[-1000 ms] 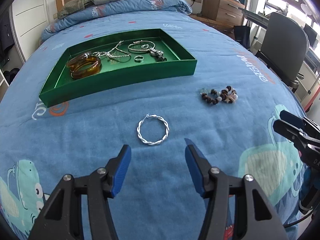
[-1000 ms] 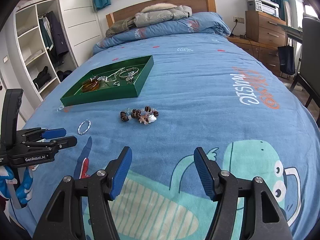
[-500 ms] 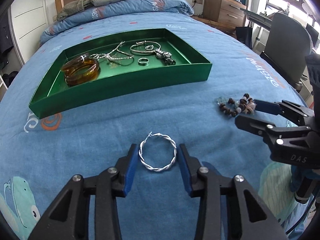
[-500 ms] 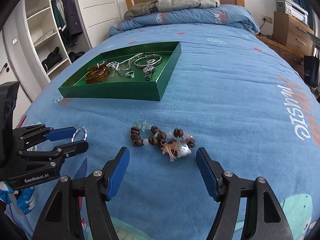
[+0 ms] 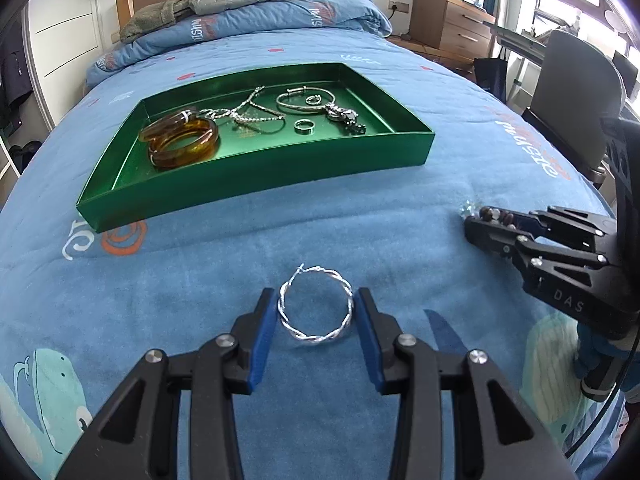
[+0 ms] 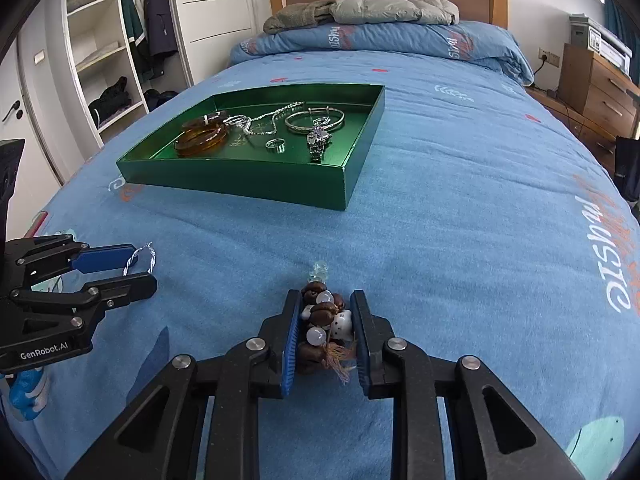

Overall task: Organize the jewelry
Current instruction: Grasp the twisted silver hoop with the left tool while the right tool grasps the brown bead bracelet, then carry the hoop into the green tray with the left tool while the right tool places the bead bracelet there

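A twisted silver hoop (image 5: 316, 307) lies on the blue bedspread between the fingers of my left gripper (image 5: 315, 300), which is shut on it; the hoop also shows in the right wrist view (image 6: 140, 258). My right gripper (image 6: 326, 300) is shut on a brown bead bracelet (image 6: 323, 320) with white beads and a tassel, still on the bed. In the left wrist view the right gripper (image 5: 476, 226) sits at the right. A green tray (image 5: 256, 178) farther up the bed holds amber bangles (image 5: 182, 142), a silver chain (image 5: 244, 114), a silver bangle (image 5: 304, 100), a ring (image 5: 304, 126) and a watch-like piece.
The tray also shows in the right wrist view (image 6: 256, 184). Pillows and a folded jacket (image 6: 360, 8) lie at the headboard. A wardrobe (image 6: 112, 48) stands left of the bed. A dresser (image 5: 452, 28) and a chair (image 5: 576, 84) stand right of it.
Both grippers moved forward and down to the bed and closed. The left fingers closed onto the silver hoop; the right fingers closed onto the bead bracelet.
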Available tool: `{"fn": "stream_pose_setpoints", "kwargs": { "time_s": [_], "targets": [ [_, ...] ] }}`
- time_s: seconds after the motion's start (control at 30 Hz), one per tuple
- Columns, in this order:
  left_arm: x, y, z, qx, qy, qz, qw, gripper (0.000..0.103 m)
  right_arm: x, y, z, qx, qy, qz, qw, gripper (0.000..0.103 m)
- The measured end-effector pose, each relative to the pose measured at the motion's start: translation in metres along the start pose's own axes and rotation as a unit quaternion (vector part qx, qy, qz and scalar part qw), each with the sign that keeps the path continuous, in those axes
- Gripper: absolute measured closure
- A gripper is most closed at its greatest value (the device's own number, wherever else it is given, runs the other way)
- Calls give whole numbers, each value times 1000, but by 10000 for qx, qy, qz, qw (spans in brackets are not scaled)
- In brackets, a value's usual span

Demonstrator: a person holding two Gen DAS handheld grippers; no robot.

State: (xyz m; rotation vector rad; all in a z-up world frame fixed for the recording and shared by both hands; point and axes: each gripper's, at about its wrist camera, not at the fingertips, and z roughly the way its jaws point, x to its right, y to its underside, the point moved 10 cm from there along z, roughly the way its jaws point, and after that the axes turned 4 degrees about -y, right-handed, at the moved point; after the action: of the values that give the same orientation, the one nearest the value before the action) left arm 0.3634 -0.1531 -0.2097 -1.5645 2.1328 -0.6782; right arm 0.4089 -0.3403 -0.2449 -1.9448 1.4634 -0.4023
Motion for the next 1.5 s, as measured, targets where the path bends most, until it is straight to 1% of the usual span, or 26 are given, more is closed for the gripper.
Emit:
{"fn": "stream_pose_setpoints", "kwargs": {
  "time_s": [0.17, 0.33, 0.37, 0.4, 0.63, 0.8, 0.93, 1.07, 1.2, 1.3, 1.4, 1.5],
  "targets": [
    [-5, 2, -23, 103, 12, -46, 9999, 66, -8, 12, -17, 110, -83, 233, 9996, 81],
    [-9, 9, -52, 240, 33, -86, 9997, 66, -27, 26, -40, 190, -170, 333, 9991, 81],
    [-10, 10, -58, 265, 35, -92, 9996, 66, -32, 28, -45, 200, -188, 334, 9991, 81],
    [-11, 12, -65, 291, 29, -92, 9995, 66, -36, 31, -49, 206, -190, 325, 9991, 86],
    [-17, 28, -110, 510, -3, -92, 9987, 66, -64, 43, -86, 291, -143, 228, 9992, 87],
    [-23, 37, -137, 655, 15, -123, 9978, 66, -82, 48, -116, 437, -96, 147, 9989, 87],
    [-30, 44, -152, 738, 39, -144, 9972, 66, -93, 52, -138, 566, -59, 118, 9983, 87],
    [-39, 45, -160, 781, 27, -157, 9968, 66, -100, 55, -152, 615, -28, 103, 9980, 87],
    [-48, 38, -161, 798, 56, -179, 9966, 66, -102, 47, -158, 652, 18, 85, 9978, 87],
    [-54, 24, -157, 823, 97, -203, 9964, 66, -101, 30, -159, 706, 55, 37, 9975, 87],
    [-59, 0, -147, 863, 133, -249, 9959, 66, -96, 1, -155, 809, 75, 39, 9967, 87],
    [-64, -34, -132, 904, 134, -267, 9955, 66, -85, -39, -148, 984, 74, 127, 9950, 87]
  ]
}}
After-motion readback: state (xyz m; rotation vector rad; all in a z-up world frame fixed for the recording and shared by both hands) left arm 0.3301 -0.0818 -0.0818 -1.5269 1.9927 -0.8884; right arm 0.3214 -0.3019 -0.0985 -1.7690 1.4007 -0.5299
